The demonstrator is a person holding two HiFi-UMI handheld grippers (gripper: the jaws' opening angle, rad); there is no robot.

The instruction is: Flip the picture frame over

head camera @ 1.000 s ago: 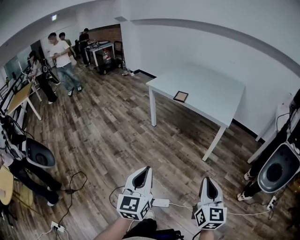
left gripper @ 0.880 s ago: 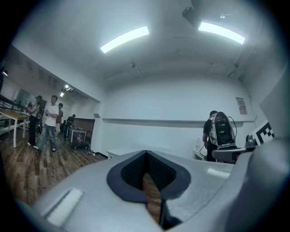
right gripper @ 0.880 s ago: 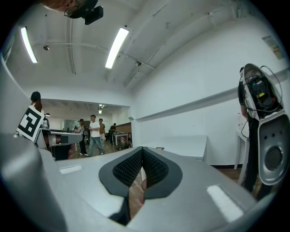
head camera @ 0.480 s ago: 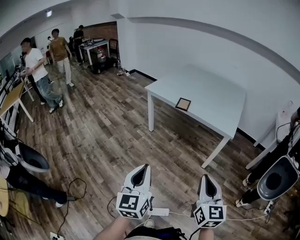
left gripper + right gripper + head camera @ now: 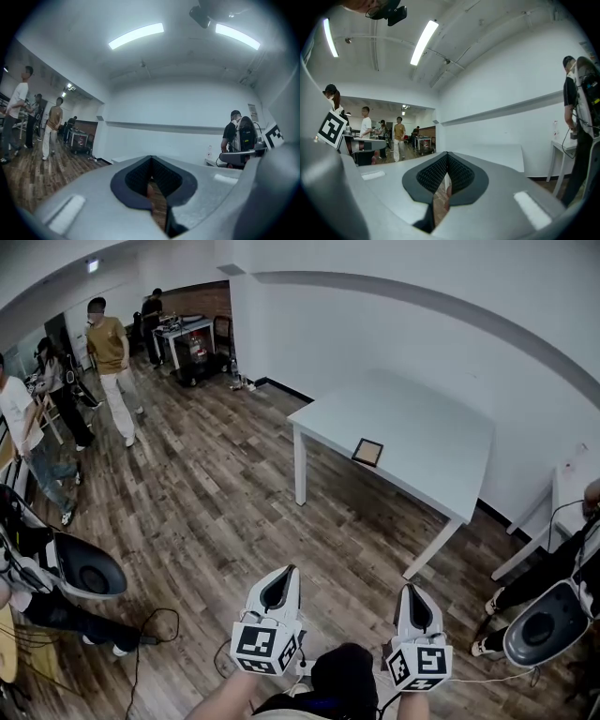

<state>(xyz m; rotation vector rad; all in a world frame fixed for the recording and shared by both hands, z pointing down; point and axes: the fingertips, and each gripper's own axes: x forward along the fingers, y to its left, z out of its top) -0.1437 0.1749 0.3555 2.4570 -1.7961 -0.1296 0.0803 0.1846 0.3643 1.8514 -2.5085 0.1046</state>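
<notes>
Picture frame (image 5: 367, 452) laid flat on white table (image 5: 427, 418), wood-plank floor (image 5: 206, 512) around, left gripper (image 5: 291, 573) and right gripper (image 5: 411, 591) closed on nothing.

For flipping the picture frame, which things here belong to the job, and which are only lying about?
Belong to the job: picture frame on the white table; left gripper and right gripper, both shut, empty.

Only lying about: floor cables; cart at the far doorway; people standing at the left.
</notes>
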